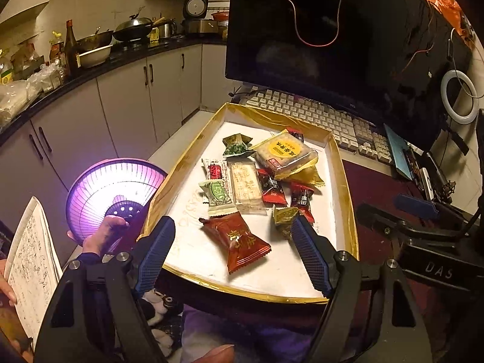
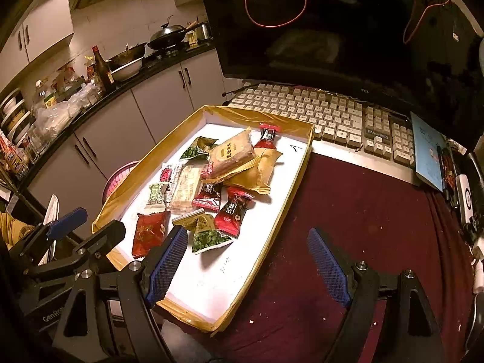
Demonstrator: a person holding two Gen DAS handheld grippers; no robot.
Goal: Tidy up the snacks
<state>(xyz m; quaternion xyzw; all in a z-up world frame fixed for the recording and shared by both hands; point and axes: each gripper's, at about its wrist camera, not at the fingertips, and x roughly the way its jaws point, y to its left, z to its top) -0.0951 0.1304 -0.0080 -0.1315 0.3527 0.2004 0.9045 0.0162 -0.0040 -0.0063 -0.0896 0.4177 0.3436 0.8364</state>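
Note:
A gold-rimmed white box lid (image 1: 187, 163) (image 2: 296, 178) holds a pile of wrapped snacks. A dark red packet (image 1: 239, 242) (image 2: 149, 233) lies nearest its front. Behind it are a clear cracker pack (image 1: 284, 151) (image 2: 233, 154), a pale nougat bar (image 1: 245, 184), a green-and-white candy (image 1: 217, 195), small red candies (image 1: 272, 189) (image 2: 234, 211) and green pea packets (image 1: 237, 145) (image 2: 208, 236). My left gripper (image 1: 233, 257) is open and empty, over the box's front edge, astride the dark red packet. My right gripper (image 2: 248, 263) is open and empty, over the box's right rim.
A keyboard (image 2: 317, 115) and a dark monitor (image 1: 332, 36) stand behind the box. A maroon cloth (image 2: 363, 211) covers the table on the right. A glowing purple heater (image 1: 112, 193) and an open book (image 1: 33, 260) are at the left, kitchen cabinets beyond.

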